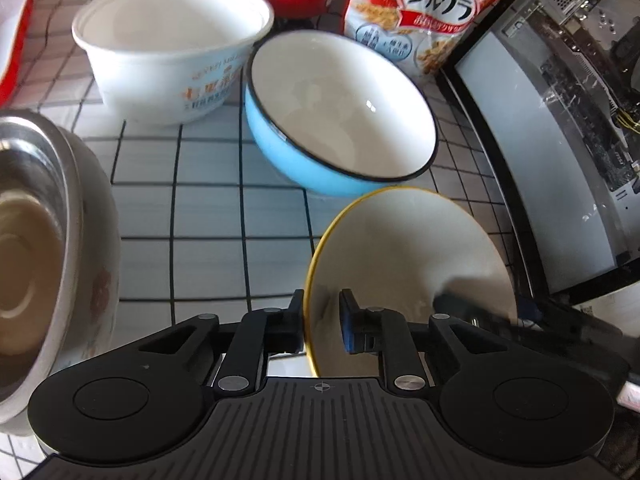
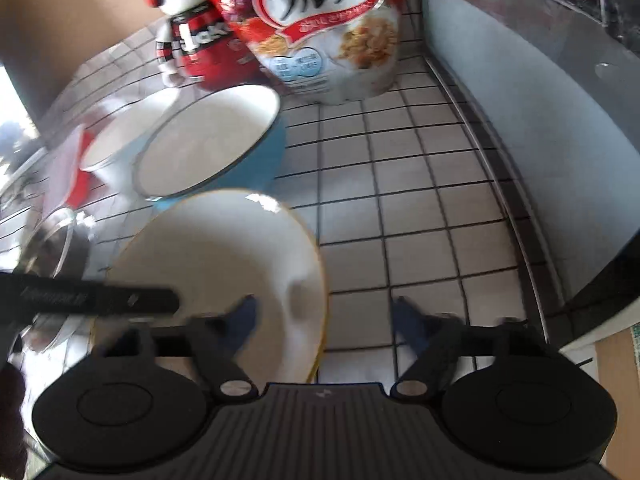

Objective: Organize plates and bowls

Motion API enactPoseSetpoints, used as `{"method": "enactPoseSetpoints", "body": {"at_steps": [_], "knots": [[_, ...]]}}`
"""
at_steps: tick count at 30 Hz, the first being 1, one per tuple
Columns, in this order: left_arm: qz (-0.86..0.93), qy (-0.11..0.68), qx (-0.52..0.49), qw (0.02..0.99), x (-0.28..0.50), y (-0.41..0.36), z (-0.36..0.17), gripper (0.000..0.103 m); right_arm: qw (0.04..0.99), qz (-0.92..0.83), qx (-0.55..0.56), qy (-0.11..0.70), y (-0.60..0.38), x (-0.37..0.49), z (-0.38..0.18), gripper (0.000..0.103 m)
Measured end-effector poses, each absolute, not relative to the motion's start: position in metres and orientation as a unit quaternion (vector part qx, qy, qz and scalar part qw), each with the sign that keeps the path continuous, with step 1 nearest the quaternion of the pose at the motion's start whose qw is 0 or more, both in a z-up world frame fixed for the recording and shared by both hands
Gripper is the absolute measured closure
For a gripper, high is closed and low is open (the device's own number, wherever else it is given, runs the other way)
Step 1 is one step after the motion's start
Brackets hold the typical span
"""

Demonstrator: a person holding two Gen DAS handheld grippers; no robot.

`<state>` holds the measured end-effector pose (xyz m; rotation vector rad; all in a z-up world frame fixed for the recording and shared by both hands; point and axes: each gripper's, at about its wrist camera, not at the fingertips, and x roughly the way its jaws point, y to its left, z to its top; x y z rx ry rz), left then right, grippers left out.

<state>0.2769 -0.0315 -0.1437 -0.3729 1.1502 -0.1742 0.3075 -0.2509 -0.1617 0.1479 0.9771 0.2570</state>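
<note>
Left wrist view, left to right: steel-lined pot [image 1: 48, 248] at left edge; white printed bowl [image 1: 172, 52] upper left; blue bowl [image 1: 340, 116] centre, on counter [image 1: 208, 208], just beyond plate.

Left claw [image 1: 322, 322] clamped on near rim of yellow-rimmed plate [image 1: 408, 264]; plate tilted, lower centre of frame, blue bowl straight ahead and nearest.

Right wrist view: right claw [image 2: 324, 320] apart, holding nothing; its left finger over the plate face, rim between the two fingers. Touching or not, cannot tell.

Plate: white, glossy, shallow, thin yellow edge.
</note>
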Motion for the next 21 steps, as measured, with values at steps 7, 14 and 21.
{"method": "enactPoseSetpoints", "body": {"at_steps": [7,14,21], "knots": [[-0.093,0.538,-0.166,0.821,0.26,-0.009,-0.13,0.086,0.856,0.148,0.058,0.491,-0.215,0.308,-0.161,0.062],[-0.078,0.538,-0.178,0.82,0.248,0.03,-0.127,0.086,0.839,0.188,0.064,0.507,-0.179,0.314,-0.163,0.062],[-0.098,0.55,-0.151,0.816,0.236,0.038,-0.101,0.086,0.863,0.165,0.022,0.477,-0.182,0.316,-0.119,0.051]]}}
